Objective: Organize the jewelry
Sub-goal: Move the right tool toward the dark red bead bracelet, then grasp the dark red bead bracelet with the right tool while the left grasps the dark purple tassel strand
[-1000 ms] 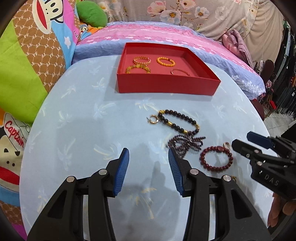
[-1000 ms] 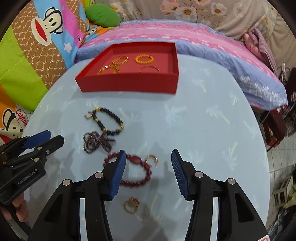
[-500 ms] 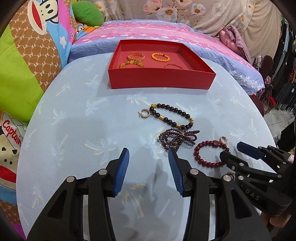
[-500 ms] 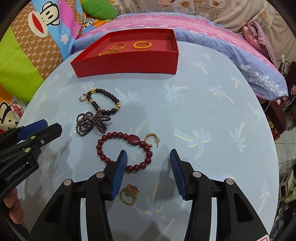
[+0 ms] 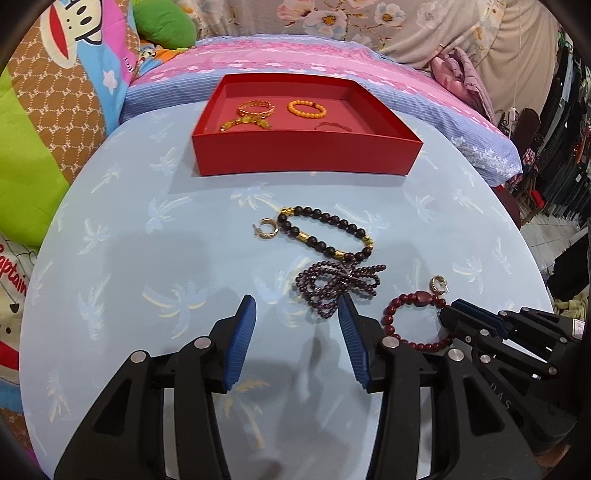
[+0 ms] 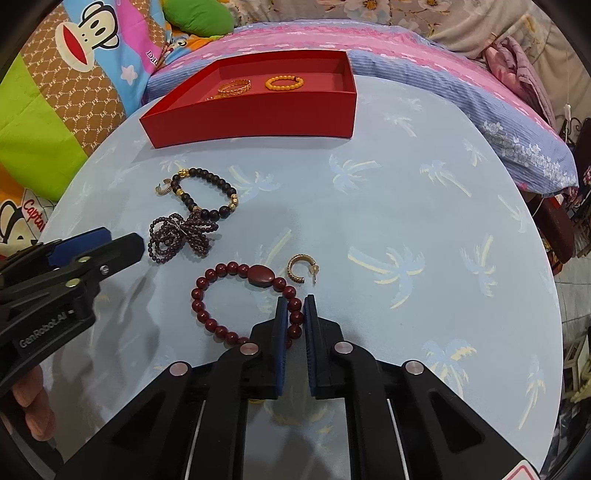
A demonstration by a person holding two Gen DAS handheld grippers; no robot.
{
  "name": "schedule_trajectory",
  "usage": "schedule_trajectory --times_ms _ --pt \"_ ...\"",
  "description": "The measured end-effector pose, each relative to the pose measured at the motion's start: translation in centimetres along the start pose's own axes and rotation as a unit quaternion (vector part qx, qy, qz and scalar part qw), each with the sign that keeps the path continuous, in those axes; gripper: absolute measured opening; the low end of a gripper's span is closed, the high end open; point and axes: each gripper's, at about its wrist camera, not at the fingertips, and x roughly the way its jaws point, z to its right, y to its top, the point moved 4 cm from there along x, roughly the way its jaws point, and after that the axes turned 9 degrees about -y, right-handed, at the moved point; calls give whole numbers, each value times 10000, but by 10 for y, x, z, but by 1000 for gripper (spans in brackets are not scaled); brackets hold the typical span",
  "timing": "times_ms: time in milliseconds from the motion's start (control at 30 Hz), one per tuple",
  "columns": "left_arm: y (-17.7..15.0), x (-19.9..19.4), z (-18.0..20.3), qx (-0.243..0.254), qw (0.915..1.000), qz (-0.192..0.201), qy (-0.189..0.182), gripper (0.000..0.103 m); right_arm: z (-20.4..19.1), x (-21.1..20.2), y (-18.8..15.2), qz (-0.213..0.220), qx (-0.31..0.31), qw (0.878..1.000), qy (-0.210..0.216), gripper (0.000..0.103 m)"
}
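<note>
The right gripper (image 6: 294, 325) is clamped on the red bead bracelet (image 6: 236, 291) at lower centre. Lift straight up, clear of the gold hoop earring (image 6: 301, 267), then carry to the red tray (image 6: 258, 114) at upper left. The left gripper (image 5: 295, 339) hangs wide open, holding nothing.

Round table (image 5: 122, 258) under a pale blue cloth printed with palm trees; behind it a bed with a pink-and-blue striped cover (image 5: 280, 55) and a floral sheet (image 5: 369, 18) against the wall. Cartoon monkey blanket (image 6: 85, 40) at left, a green pillow (image 5: 164, 24) on top of it; pink clothing (image 5: 461, 74) bunched at right, dark clothes (image 5: 569, 155) hanging at far right.
</note>
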Motion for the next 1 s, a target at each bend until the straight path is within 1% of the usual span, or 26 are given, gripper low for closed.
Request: schedule_trajectory --times_ms 200,267,300,333,367,400,433,467,733,1000 --pt "3 17 6 63 9999 -89 -66 43 3 0 -1 -29 62 10000 54 7" --pt "3 21 9 139 9998 -111 -67 39 4 -1 -1 -44 95 9999 78 7" --pt "3 23 11 168 9997 -147 -107 30 4 -1 -1 -50 111 9999 89 7" --pt "2 24 11 184 9996 -183 -140 25 5 -1 -1 -56 127 9999 101 7" --pt "2 25 12 200 9995 -197 -157 23 6 -1 0 -59 143 9998 108 7" --pt "1 25 13 222 9994 -196 -170 19 6 -2 0 -57 155 9998 115 7" --pt "1 24 14 258 9993 -196 -182 7 6 -2 0 -52 162 9998 124 7" --pt "1 24 14 278 9992 -200 -218 3 6 -3 1 -43 166 9998 130 7" --pt "7 7 12 190 9992 -68 -333 3 6 -16 7 103 194 9996 200 7" --pt "18 -24 11 197 9990 194 -360 3 2 -41 24 400 184 9984 355 7"
